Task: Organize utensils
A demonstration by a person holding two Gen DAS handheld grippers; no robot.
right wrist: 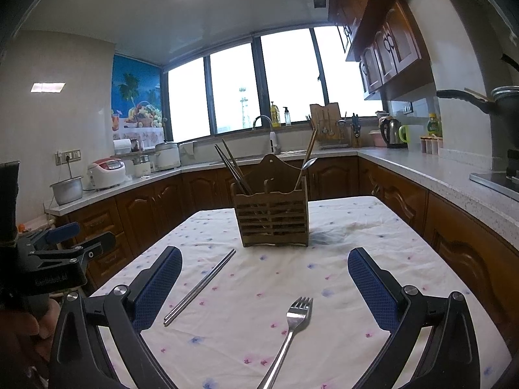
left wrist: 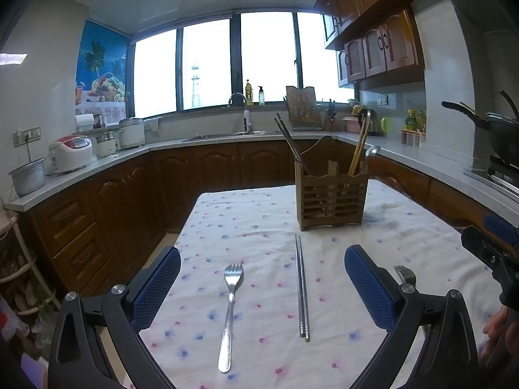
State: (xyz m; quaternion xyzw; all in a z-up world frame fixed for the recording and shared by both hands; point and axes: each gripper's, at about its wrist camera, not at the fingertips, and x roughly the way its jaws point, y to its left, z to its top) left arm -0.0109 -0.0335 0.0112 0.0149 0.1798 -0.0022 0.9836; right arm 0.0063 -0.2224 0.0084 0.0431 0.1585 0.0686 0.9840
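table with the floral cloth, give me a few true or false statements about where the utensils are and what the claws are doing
1. The slatted wooden utensil holder stands upright on the white floral tablecloth. True.
2. The pair of metal chopsticks is standing in the holder. False: it lies flat on the cloth, in front of the holder.
3. The left claw is open and holds nothing. True.
4. The right claw is shut on the four-tined metal fork. False: it is open, and the fork lies on the cloth between its fingers.
5. The round-headed metal spork lies on the cloth to the left of the chopsticks in the left wrist view. True.
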